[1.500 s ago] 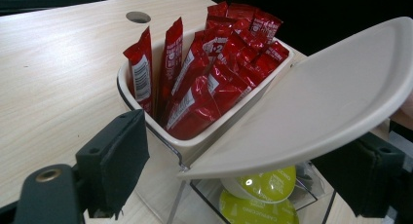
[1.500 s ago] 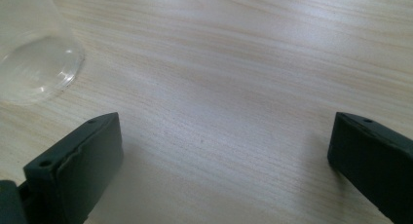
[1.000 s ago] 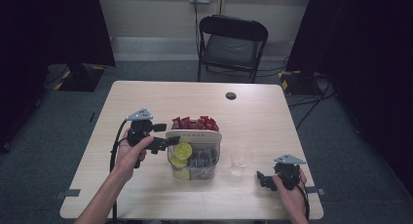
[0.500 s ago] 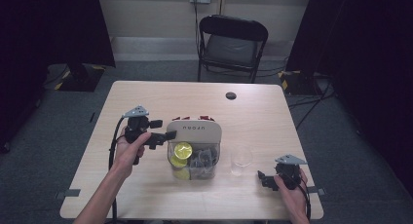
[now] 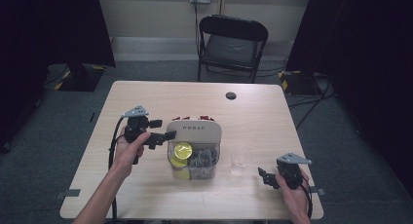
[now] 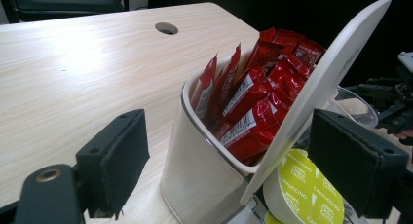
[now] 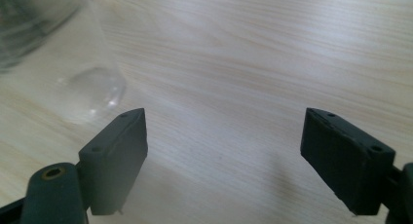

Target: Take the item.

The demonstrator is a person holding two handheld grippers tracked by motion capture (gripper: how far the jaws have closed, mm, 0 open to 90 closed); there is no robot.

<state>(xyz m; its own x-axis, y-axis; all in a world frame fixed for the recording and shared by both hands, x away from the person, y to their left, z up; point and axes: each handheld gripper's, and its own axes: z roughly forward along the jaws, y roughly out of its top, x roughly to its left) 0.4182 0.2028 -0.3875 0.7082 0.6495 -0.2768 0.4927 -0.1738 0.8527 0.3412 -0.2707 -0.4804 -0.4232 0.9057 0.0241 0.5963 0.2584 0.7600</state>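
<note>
A clear organiser box (image 5: pixel 194 174) stands mid-table with red sachets (image 6: pixel 253 102) in its white back compartment (image 6: pixel 195 175), yellow-green capsules (image 5: pixel 183 149) front left and dark pods (image 5: pixel 203 158) front right. Its pale lid (image 5: pixel 195 131) is tilted up over the sachets; in the left gripper view the lid (image 6: pixel 331 73) slants between my jaws. My left gripper (image 5: pixel 160 129) (image 6: pixel 234 158) is open at the lid's left edge. My right gripper (image 5: pixel 264 177) (image 7: pixel 243 156) is open above bare wood, just right of an empty clear glass (image 5: pixel 240 157) (image 7: pixel 58 53).
A black folding chair (image 5: pixel 233 39) stands behind the table. A dark cable hole (image 5: pixel 231 95) sits near the table's far edge. The right gripper is close to the table's front right corner (image 5: pixel 316 212). Bare wood lies left of and behind the box.
The lid has swung up and back over the red sachets, which showed openly a second ago. My left gripper shifted slightly with it. The right gripper has stayed put.
</note>
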